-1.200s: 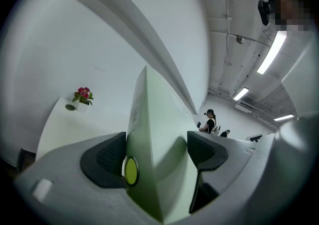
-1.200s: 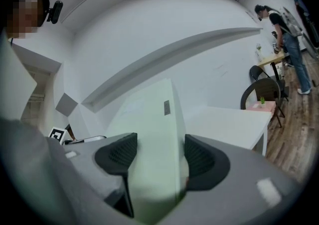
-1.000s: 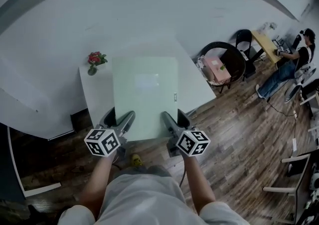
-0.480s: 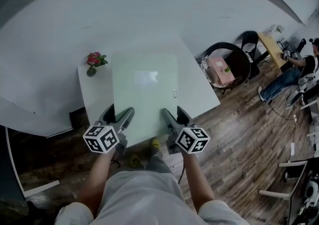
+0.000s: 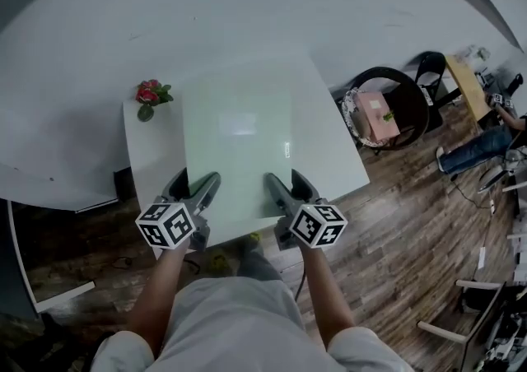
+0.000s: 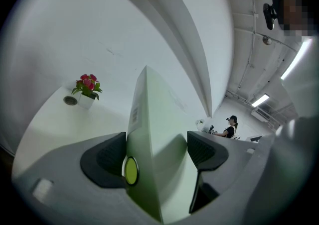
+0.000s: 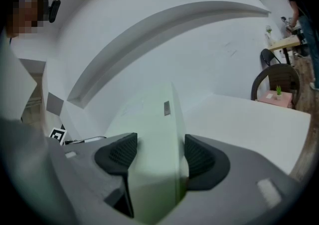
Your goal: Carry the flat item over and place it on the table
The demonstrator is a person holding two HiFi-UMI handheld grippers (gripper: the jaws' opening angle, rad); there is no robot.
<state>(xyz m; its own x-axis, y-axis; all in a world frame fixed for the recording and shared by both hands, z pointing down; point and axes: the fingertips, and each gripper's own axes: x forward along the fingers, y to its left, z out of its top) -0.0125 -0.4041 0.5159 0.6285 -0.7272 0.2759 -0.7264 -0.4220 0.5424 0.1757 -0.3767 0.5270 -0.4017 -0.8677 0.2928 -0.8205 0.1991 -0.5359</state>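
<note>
A flat pale green board point(image 5: 237, 144) is held level over the white table point(image 5: 329, 140). My left gripper point(image 5: 191, 191) is shut on the board's near edge at the left, and my right gripper point(image 5: 284, 188) is shut on the same edge at the right. In the left gripper view the board point(image 6: 154, 134) stands edge-on between the dark pads point(image 6: 107, 157), with a small round green sticker by the left pad. The right gripper view shows the board point(image 7: 157, 139) squeezed between its pads point(image 7: 202, 157), a small label near its far edge.
A small pot of red flowers point(image 5: 148, 97) stands at the table's far left corner. A white wall runs behind the table. To the right, a dark round chair point(image 5: 395, 103) holds a pink box point(image 5: 379, 115) on the wood floor. A person point(image 5: 486, 144) sits at a desk, far right.
The board and both grippers have moved forward over the table, which now sits nearer and larger beneath them. Both grips are unchanged.
</note>
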